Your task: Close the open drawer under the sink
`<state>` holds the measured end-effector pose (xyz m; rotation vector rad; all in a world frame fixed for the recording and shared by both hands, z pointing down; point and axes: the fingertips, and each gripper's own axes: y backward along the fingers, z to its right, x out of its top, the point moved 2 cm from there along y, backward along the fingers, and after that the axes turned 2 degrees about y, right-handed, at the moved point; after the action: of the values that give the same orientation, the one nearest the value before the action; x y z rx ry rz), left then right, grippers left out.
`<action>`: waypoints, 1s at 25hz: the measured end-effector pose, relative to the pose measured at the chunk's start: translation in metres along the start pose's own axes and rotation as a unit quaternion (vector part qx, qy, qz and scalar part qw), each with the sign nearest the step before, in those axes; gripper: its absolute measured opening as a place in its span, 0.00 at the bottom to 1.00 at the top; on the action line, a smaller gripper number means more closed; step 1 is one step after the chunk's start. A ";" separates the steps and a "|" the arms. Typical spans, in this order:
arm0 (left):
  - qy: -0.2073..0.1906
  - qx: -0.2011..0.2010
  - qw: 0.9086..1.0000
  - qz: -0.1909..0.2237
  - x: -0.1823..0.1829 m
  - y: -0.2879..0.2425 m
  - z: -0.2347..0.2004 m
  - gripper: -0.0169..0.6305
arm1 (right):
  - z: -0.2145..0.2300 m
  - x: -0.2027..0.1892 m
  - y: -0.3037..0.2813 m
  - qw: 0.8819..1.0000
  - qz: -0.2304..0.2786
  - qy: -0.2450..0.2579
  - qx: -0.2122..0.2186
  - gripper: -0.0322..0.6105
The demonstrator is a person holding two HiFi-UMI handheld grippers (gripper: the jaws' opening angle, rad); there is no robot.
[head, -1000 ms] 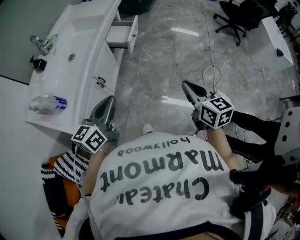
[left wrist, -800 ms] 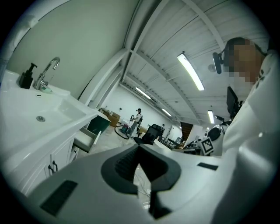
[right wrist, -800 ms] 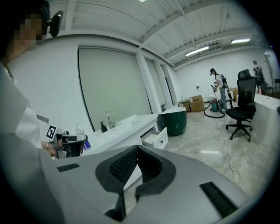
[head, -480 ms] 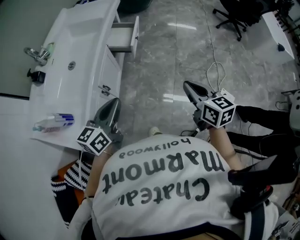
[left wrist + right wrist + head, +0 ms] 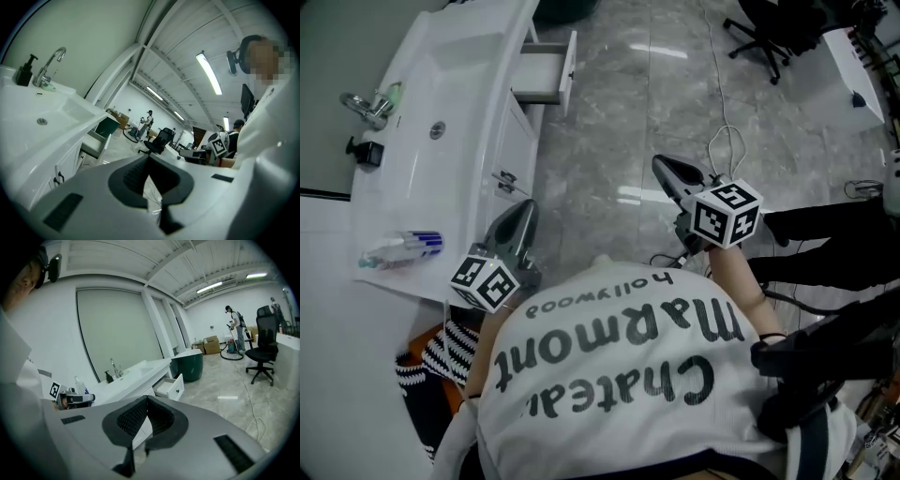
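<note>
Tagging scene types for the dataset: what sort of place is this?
Probably a big open lab or workshop hall with a bathroom mock-up: a white sink with faucet and an open drawer beneath, on a polished stone floor, an office chair beyond, strip lights overhead.

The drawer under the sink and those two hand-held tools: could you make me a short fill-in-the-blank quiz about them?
1. The drawer under the sink stands ____.
2. The left gripper and the right gripper both have their jaws ____, with nothing between them.
3. The pump bottle beside the tap is coloured ____.
Missing words: open; shut; black.
</note>
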<state>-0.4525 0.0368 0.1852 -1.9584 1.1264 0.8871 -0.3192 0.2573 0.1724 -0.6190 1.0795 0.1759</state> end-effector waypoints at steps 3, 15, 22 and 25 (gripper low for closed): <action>-0.005 0.001 1.000 0.001 0.006 -0.002 0.000 0.04 | 0.002 0.005 -0.001 1.000 0.002 0.008 -0.001 0.06; -0.004 0.007 1.000 0.007 -0.001 -0.023 0.010 0.04 | 0.016 0.000 0.007 1.000 -0.004 -0.003 -0.004 0.06; 0.011 0.031 0.999 0.023 0.004 -0.031 -0.003 0.04 | 0.028 0.000 -0.001 1.000 -0.018 0.002 0.007 0.06; 0.021 0.053 0.998 0.025 0.003 -0.037 -0.011 0.04 | 0.038 0.003 -0.013 0.999 -0.029 0.002 0.024 0.07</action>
<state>-0.4156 0.0403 0.1973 -1.8770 1.2260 0.7981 -0.2827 0.2669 0.1871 -0.6079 1.0647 0.0984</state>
